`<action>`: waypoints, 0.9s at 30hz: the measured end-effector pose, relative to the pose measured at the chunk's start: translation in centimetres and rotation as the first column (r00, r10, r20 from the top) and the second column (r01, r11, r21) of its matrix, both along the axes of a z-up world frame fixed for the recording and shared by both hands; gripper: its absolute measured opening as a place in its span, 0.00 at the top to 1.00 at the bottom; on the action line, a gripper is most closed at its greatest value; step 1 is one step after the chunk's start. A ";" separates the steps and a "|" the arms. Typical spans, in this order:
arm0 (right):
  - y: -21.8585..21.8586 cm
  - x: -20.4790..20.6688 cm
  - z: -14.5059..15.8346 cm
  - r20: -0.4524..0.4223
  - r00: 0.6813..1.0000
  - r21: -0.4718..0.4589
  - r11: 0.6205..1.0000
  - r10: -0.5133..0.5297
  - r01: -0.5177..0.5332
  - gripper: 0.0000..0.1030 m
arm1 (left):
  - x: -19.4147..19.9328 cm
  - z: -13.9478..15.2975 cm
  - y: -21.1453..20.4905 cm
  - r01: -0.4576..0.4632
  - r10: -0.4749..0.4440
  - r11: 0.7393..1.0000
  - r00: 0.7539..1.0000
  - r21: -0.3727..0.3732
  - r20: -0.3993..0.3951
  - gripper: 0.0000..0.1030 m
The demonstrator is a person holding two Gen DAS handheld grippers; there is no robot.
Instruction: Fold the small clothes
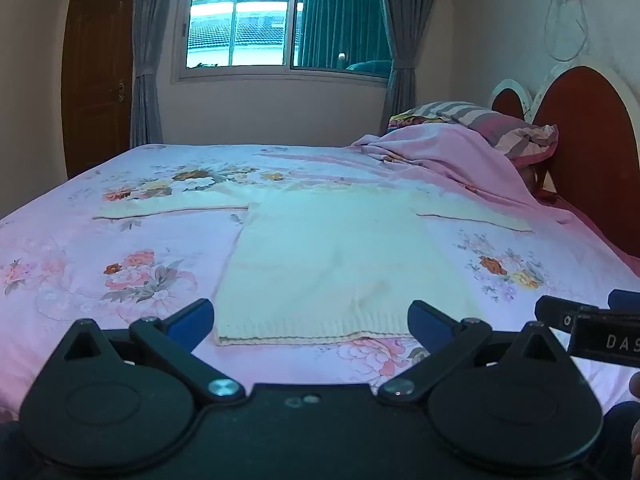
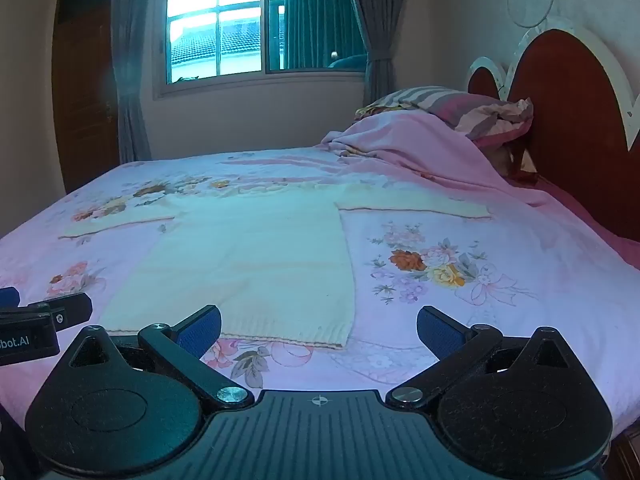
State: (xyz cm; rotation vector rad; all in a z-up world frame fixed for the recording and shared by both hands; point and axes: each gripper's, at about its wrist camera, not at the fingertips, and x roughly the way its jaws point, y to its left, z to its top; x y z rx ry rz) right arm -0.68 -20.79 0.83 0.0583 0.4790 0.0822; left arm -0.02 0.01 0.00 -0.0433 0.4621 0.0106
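Observation:
A small cream knitted sweater (image 1: 336,256) lies flat on the pink floral bedsheet (image 1: 120,248), hem toward me, both sleeves spread out to the sides. My left gripper (image 1: 310,320) hovers just before the hem, wide open, nothing between its blue pads. In the right wrist view the same sweater (image 2: 248,264) lies to the left of centre. My right gripper (image 2: 318,330) is wide open above the hem's right corner and holds nothing. Each gripper's tip shows at the edge of the other's view.
A crumpled pink blanket (image 1: 452,156) and striped pillows (image 1: 480,118) are heaped at the far right by the red headboard (image 1: 588,152). Beyond the bed are a window (image 1: 280,20) with grey curtains and a brown door (image 1: 98,76).

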 end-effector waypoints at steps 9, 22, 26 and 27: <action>-0.1 0.0 0.0 0.003 1.000 -0.004 1.000 -0.001 0.001 0.00 | -0.3 0.1 -0.5 0.007 -0.008 1.000 1.000 0.004 0.006 0.01; 0.0 -0.1 -0.1 0.000 1.000 -0.004 1.000 -0.001 0.001 0.00 | -0.1 0.0 -0.3 0.016 -0.016 1.000 1.000 0.001 0.004 0.01; -0.2 -0.1 0.1 0.000 1.000 -0.004 1.000 0.001 -0.001 0.00 | -0.2 0.0 -0.3 0.015 -0.015 1.000 1.000 0.000 0.002 0.01; -0.2 -0.1 0.1 0.000 1.000 -0.002 1.000 0.000 0.000 0.00 | -0.2 0.0 -0.3 0.015 -0.015 1.000 1.000 0.000 0.002 0.01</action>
